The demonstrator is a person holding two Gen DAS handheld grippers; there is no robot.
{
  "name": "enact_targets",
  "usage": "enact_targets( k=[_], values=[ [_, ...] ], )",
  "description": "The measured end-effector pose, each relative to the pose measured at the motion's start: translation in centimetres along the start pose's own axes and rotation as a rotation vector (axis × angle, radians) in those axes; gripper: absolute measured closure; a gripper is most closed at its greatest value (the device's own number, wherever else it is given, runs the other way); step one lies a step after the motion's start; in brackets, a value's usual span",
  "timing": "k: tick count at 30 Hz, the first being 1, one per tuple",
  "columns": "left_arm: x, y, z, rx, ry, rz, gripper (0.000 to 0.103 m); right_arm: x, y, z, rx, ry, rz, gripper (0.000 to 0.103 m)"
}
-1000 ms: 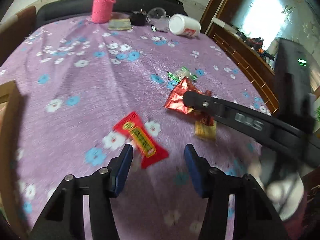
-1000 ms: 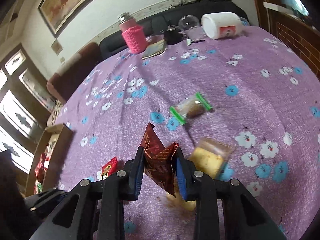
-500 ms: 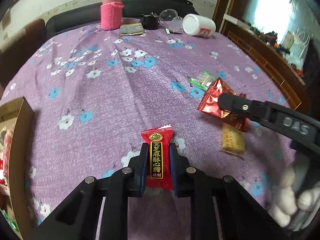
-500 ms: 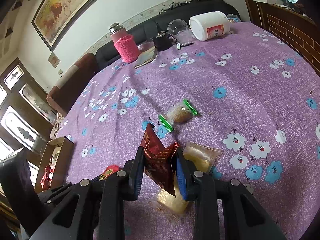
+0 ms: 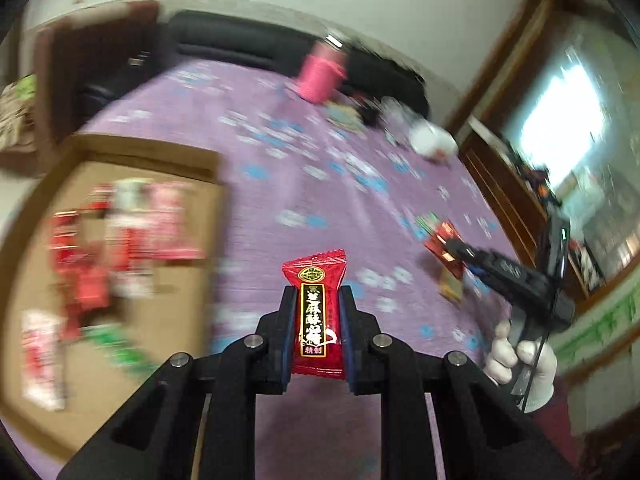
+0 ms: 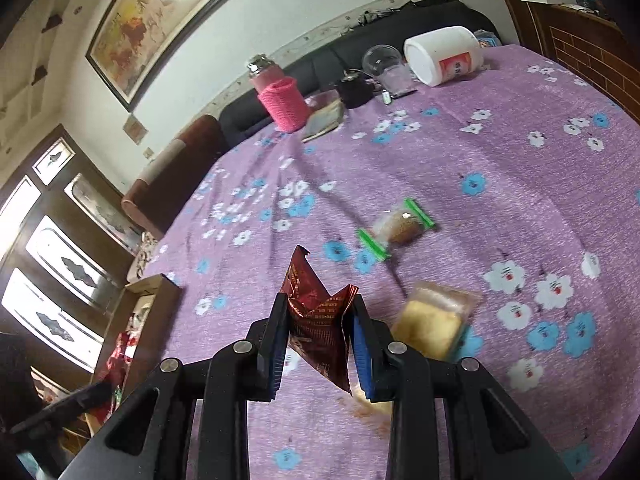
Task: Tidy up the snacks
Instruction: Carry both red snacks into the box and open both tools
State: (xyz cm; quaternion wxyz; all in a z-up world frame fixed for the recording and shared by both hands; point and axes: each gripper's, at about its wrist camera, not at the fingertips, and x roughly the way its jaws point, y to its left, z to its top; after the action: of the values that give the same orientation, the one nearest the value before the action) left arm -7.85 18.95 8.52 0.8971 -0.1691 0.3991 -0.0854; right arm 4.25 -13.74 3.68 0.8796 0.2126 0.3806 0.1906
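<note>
Candy (image 5: 315, 314) lifted — between left gripper (image 5: 314, 320) pads

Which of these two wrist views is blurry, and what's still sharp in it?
Left wrist view: motion blur smears the cardboard box and tablecloth; only the left gripper and its red candy stay crisp. Right wrist view: mostly sharp, with glare on the framed painting.

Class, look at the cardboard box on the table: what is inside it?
The cardboard box already holds several snack packets, mostly red and pink wrappers, plus something green near its front. Motion blur hides their labels and exact count, and anything beneath them is covered.
</note>
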Motion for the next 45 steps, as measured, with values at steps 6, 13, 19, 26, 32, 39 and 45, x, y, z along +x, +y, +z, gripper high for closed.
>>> enact_targets(
  k=[6,13,19,26,32,39,45],
  values=[
    [-5.3,8.8,-0.7,-0.133,-0.074,0.116,0.084,-1.1,5.9,-2.3,-0.062,0.020,0.075,0.072],
    [-5.3,12.7,-2.8,-0.192,-0.042,0.114,0.084,0.1,17.7,-7.1,-0.259,0.132,0.186,0.071],
    [-4.3,13.4,-4.0,-0.203,-0.007,0.105,0.084,3.0,24.4,-11.0,-0.390,0.228,0.210,0.071],
    [-5.1,13.7,-4.5,-0.196,-0.015,0.111,0.064,6.2,28.0,-13.9,-0.482,0.306,0.176,0.071],
    [-7.5,13.3,-3.9,-0.188,-0.088,0.127,0.046,7.7,29.0,-15.5,-0.516,0.352,0.154,0.068],
    [-9.4,11.8,-3.3,-0.137,-0.148,0.192,0.038,5.9,28.7,-15.1,-0.505,0.276,0.155,0.053],
    [-10.1,8.5,-3.4,-0.003,-0.228,0.417,0.021,2.4,26.4,-14.0,-0.448,0.160,0.105,0.049]
  ],
)
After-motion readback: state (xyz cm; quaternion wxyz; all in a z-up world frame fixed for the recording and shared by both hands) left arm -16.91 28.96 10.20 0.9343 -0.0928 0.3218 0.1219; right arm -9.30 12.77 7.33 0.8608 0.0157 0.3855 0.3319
